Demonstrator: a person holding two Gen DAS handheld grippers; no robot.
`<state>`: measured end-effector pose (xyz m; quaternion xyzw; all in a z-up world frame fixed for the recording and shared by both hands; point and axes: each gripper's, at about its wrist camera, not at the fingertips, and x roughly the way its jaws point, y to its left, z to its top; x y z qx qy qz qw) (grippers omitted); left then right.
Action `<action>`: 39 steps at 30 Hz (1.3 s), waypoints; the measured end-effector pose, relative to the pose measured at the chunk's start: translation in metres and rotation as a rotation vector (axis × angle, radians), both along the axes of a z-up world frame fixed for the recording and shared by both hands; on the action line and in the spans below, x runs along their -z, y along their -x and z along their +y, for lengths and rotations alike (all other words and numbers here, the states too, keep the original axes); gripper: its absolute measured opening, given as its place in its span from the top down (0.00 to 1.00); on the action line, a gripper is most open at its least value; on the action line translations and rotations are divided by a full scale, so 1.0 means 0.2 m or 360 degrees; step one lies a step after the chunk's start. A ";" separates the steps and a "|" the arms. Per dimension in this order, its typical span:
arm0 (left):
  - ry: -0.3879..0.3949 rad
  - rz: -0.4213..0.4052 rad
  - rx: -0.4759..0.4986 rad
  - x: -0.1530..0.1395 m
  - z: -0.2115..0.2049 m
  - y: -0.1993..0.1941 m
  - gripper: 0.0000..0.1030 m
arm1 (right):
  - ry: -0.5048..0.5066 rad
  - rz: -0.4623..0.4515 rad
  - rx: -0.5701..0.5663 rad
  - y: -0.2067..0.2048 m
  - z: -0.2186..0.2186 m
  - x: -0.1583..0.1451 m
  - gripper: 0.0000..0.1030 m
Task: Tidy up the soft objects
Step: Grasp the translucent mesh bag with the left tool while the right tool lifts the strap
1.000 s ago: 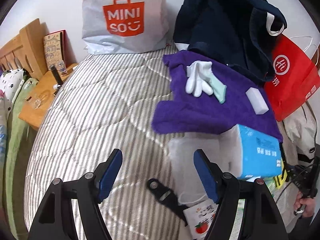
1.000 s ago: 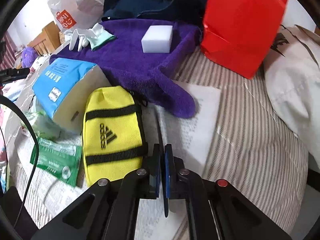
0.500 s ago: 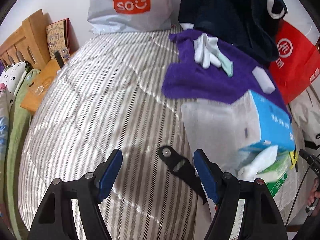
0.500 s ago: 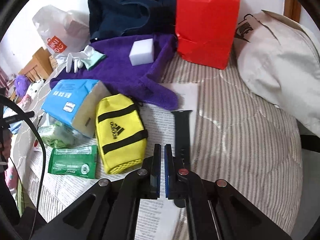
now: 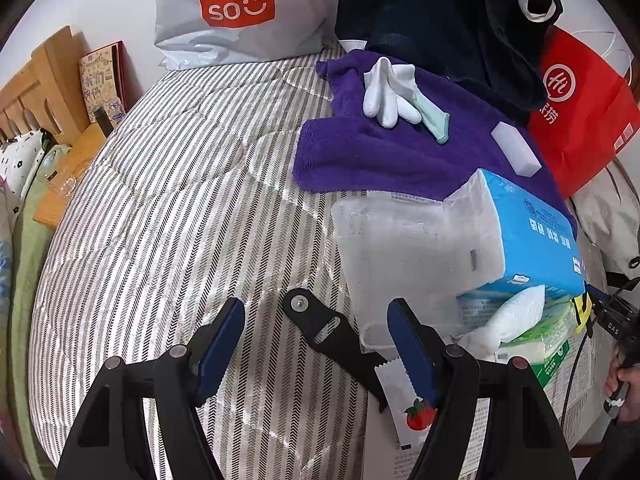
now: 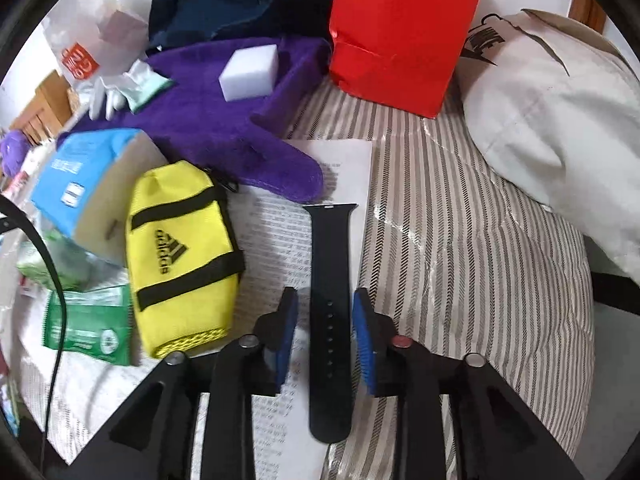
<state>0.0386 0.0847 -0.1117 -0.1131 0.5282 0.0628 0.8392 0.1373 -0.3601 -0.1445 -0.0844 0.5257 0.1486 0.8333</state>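
Purple towel (image 6: pixel 208 128) lies on the striped bed (image 6: pixel 460 248), a white sponge (image 6: pixel 248 74) on top. Right gripper (image 6: pixel 325 332) is half open around a black watch strap (image 6: pixel 330 300), not touching. Left gripper (image 5: pixel 316 344) is wide open, empty. Yellow pouch (image 6: pixel 180 256) says "adidas"; a bag (image 5: pixel 236 4) says "MINISO".

Bright daylight, fisheye edges, slight blur

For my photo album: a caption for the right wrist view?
Open right gripper straddles a black watch strap on printed paper, beside a yellow pouch.
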 end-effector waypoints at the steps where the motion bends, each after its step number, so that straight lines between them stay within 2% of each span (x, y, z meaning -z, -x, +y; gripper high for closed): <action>1: -0.0001 0.0000 -0.0003 0.00 0.00 0.00 0.30 | -0.0003 -0.0009 -0.0006 0.00 0.00 0.00 0.67; 5: 0.0008 -0.0001 -0.0011 -0.01 0.01 0.00 0.30 | -0.0034 -0.0009 -0.0006 -0.02 0.00 0.01 0.67; 6: 0.0011 -0.0003 -0.0012 -0.01 0.02 0.00 0.30 | -0.0045 -0.0002 -0.0006 -0.03 -0.01 0.01 0.71; 7: 0.0013 -0.0002 -0.0012 -0.01 0.01 0.00 0.30 | -0.0036 0.0001 0.0001 -0.03 -0.02 0.01 0.81; 11: 0.0017 -0.0004 -0.0003 0.00 0.01 -0.01 0.30 | -0.0057 0.0050 0.0021 -0.03 -0.06 0.00 0.81; 15: 0.0028 0.0002 0.0009 0.01 0.00 -0.02 0.30 | -0.0018 0.0014 0.0014 -0.02 -0.03 0.01 0.80; 20: 0.0027 0.0006 0.0027 0.03 -0.03 -0.03 0.30 | -0.0078 0.0030 0.0053 -0.03 -0.06 0.01 0.81; 24: 0.0032 -0.0003 0.0081 0.02 -0.06 -0.06 0.30 | -0.0067 0.0025 0.0054 -0.03 -0.05 -0.02 0.81; 26: 0.0013 -0.0014 0.0116 0.02 -0.10 -0.08 0.27 | -0.0077 0.0015 0.0045 -0.03 -0.04 -0.05 0.81; 28: 0.0026 -0.0029 0.0172 0.03 -0.14 -0.11 0.19 | -0.0076 0.0009 0.0039 -0.02 -0.03 -0.07 0.81; 39: -0.0177 0.0016 0.0380 0.14 -0.32 -0.21 0.17 | -0.0117 -0.0009 0.0046 -0.01 -0.05 -0.15 0.81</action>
